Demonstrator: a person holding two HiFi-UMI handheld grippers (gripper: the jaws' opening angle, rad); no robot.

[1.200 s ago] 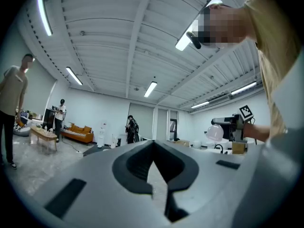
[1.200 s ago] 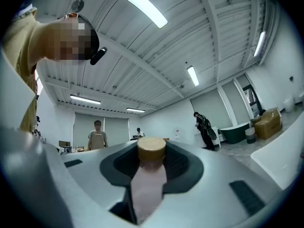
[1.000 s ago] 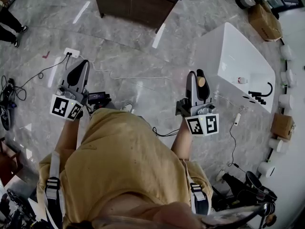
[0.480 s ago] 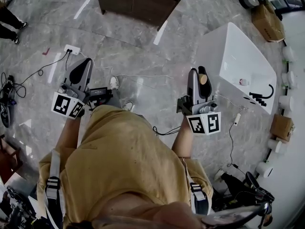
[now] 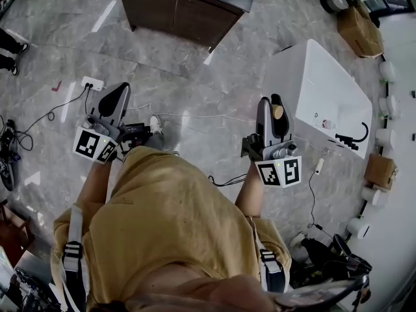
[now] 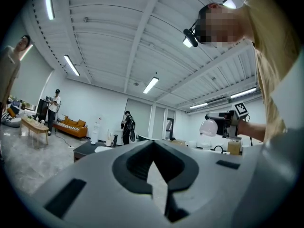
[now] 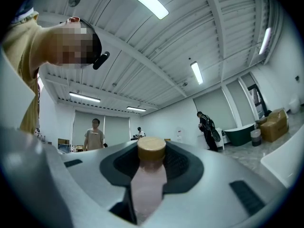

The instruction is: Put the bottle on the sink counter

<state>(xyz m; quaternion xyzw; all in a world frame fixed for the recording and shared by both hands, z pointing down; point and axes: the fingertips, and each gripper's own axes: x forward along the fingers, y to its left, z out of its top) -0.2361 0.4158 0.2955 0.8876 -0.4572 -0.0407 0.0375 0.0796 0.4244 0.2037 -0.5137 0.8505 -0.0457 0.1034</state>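
One smooth pale-pink bottle (image 7: pixel 148 189), round tan cap (image 7: pixel 151 148), clamped in right gripper (image 5: pixel 270 103), left gripper (image 5: pixel 117 91) pinched closed, empty

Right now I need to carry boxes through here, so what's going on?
A person in a yellow shirt stands on the grey floor with a tool in each hand. The right tool is shut on a pale pink bottle with a tan cap. The left tool has its jaws together on nothing. The bottle is not set down yet; a dark cabinet lies ahead, and a white unit with a black tap to the right.
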